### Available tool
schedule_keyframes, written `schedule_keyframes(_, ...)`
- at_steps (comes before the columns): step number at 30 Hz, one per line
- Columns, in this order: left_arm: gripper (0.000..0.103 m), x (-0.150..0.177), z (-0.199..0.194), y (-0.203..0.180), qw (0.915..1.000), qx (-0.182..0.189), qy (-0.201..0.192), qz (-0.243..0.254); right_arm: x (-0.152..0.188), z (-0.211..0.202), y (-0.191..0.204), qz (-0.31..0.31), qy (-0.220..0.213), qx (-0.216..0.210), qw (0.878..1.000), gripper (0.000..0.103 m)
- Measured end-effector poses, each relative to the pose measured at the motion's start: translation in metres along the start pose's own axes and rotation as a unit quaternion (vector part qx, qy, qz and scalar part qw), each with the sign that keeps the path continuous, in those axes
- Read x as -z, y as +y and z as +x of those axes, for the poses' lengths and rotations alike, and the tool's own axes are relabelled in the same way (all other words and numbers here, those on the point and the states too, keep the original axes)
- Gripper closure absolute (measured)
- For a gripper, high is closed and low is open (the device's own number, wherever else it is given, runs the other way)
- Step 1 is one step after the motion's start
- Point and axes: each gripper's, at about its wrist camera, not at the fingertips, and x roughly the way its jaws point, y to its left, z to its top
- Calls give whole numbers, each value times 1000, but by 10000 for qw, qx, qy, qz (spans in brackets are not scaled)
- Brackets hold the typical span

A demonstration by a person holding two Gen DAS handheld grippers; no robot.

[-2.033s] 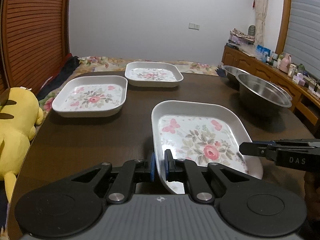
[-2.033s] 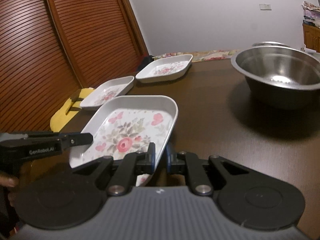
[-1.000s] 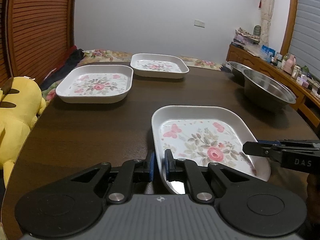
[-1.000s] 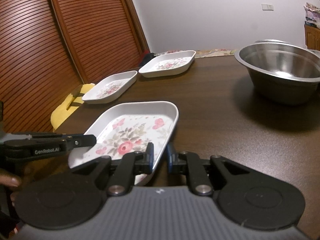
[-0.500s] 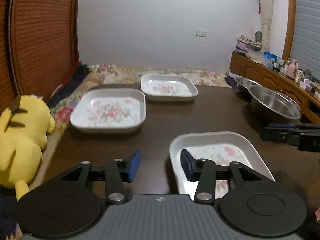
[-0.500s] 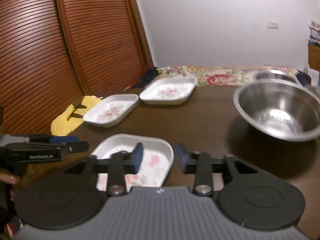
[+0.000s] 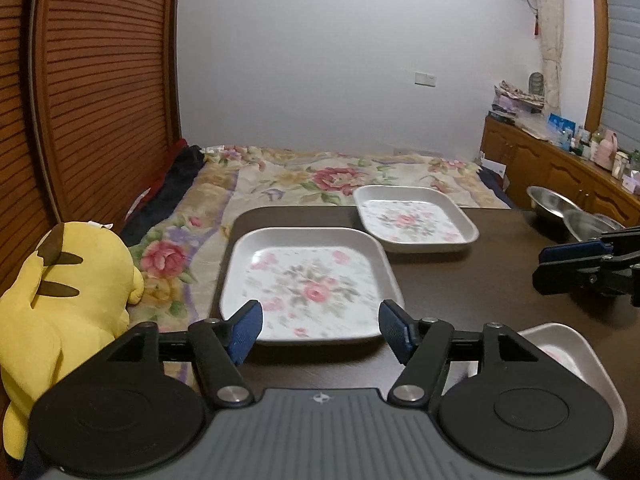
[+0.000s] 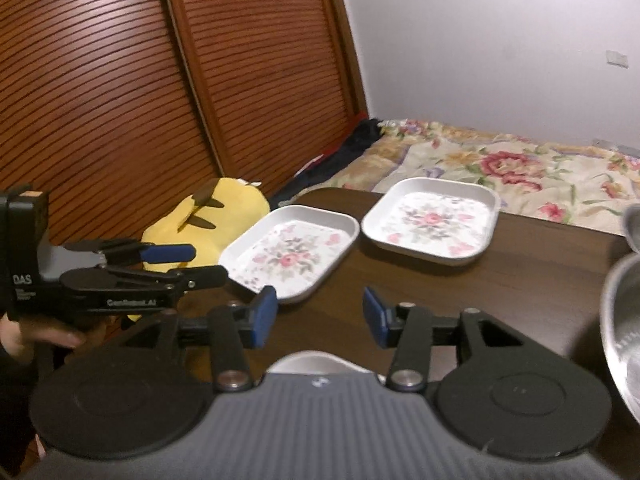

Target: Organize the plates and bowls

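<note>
Three white square plates with a rose pattern lie on the dark wooden table [image 7: 480, 280]. My left gripper [image 7: 320, 330] is open and empty, just short of the near-left plate [image 7: 308, 280]. A second plate [image 7: 412, 216] sits behind it. The third plate [image 7: 560, 344] lies low at the right, partly hidden by the gripper body. My right gripper [image 8: 319, 316] is also open and empty, above the table, with that third plate [image 8: 316, 362] peeking out under it. Ahead of it lie the two other plates [image 8: 292, 252] [image 8: 432, 216]. Two steel bowls [image 7: 592, 224] [image 7: 548, 200] stand at the right.
A yellow plush toy [image 7: 68, 280] leans by the table's left edge. A bed with a floral cover [image 7: 340, 176] lies beyond the far edge. Slatted wooden doors [image 8: 120, 80] stand on the left, a cluttered wooden cabinet [image 7: 560, 160] on the right. A hand [image 8: 40, 336] holds the left gripper [image 8: 196, 265].
Both grippers let go of the plate they held together; it now rests on the table. Both opened wide, drew back and turned left toward the other two plates.
</note>
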Motion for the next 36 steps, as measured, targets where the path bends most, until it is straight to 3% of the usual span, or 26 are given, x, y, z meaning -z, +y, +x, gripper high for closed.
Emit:
schedule_keyframes(7, 36, -9, 29, 34, 9999, 76, 66, -22, -20, 45, 11, 36, 317, 28, 9995, 54)
schedule_keyframes(13, 51, -11, 57, 59, 9996, 164, 197, -115, -27, 81, 14, 55, 566, 168, 9982, 54)
schedule_keyframes(26, 70, -7, 80, 86, 9975, 534, 247, -389, -28, 121, 11, 155, 885, 323, 9954, 59)
schedule_keyframes(36, 80, -5, 83, 86, 9971, 615, 250, -377, -25, 131, 9, 189, 965, 412, 9943, 83)
